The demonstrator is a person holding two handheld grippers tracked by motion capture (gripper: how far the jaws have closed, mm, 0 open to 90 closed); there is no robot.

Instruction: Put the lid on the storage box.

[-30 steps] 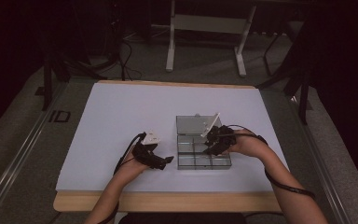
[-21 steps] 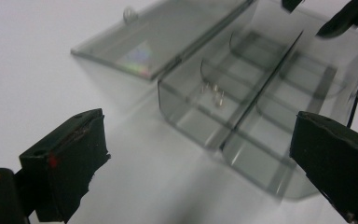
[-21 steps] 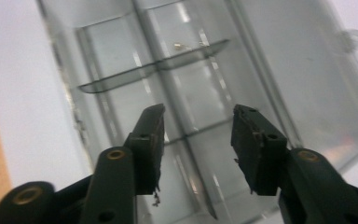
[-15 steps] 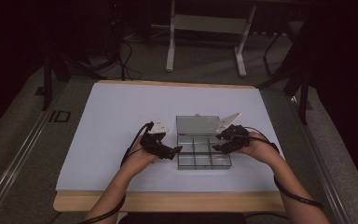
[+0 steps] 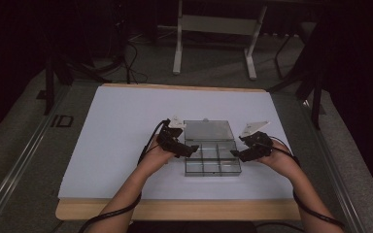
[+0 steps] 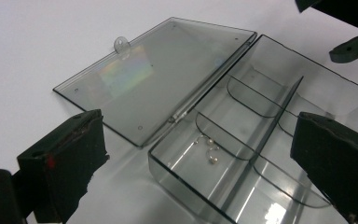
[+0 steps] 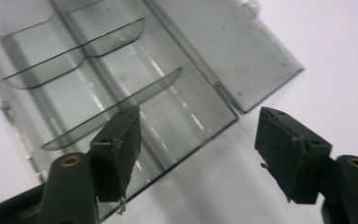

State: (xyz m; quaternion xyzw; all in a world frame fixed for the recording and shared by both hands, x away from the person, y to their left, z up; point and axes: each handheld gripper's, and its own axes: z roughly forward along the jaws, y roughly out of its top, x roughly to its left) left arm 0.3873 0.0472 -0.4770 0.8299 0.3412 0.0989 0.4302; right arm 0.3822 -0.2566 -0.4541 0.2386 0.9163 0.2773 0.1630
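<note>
- Clear smoky-grey plastic compartment box point(image 5: 212, 158) sits on the white-covered counter point(image 5: 116, 126), toward the near edge and a little right of centre.
- Its flat transparent lid point(image 5: 209, 130) is swung fully open and lies flat on the counter behind the tray, joined along the hinge, with a small round tab point(image 6: 120, 45) on its far edge.
- Curved dividers split the tray into compartments on either side of a long centre wall.
- And look there, in the left gripper view: small pale bead-like pieces point(image 6: 209, 148) on thin wire rest in the tray's corner compartment next to the hinge; exactly what they are, I can't tell.
- Left gripper point(image 5: 188, 151) hovers at the box's left side, its black fingers point(image 6: 63, 168) spread wide with nothing between them, pointing in over the tray's left end.
- Right gripper point(image 5: 235, 154) comes in at the box's right side, fingers point(image 7: 117, 149) also wide apart and empty, one over the tray's end, the other over bare counter.
- Both hands are close to the counter's near edge, cables trailing back along the forearms.
</note>
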